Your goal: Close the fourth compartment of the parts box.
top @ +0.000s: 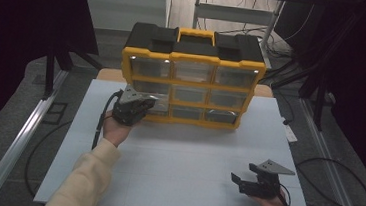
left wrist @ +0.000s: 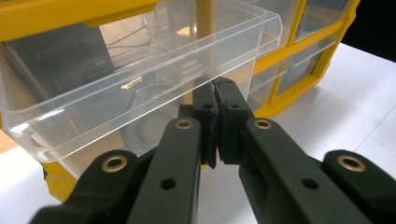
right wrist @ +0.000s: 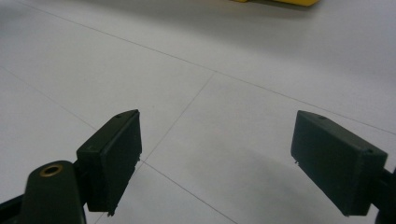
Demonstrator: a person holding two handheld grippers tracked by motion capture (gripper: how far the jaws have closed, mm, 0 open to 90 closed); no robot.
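Left gripper [left wrist: 215, 93] at centre frame, jaws pinched together on the front lip of the clear plastic drawer [left wrist: 140, 79], which juts out of the yellow-and-black plastic organiser cabinet [top: 192, 73], bottom row, left column, middle-left of the high view. Right gripper [top: 245, 174] sits lower right over the white table [top: 186, 153], jaws spread apart, nothing between them.

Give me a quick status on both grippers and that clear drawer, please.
Left gripper shut on clear plastic drawer front lip, drawer partly out of yellow-and-black organiser. Right gripper open, idle over white table. Nothing in the way.
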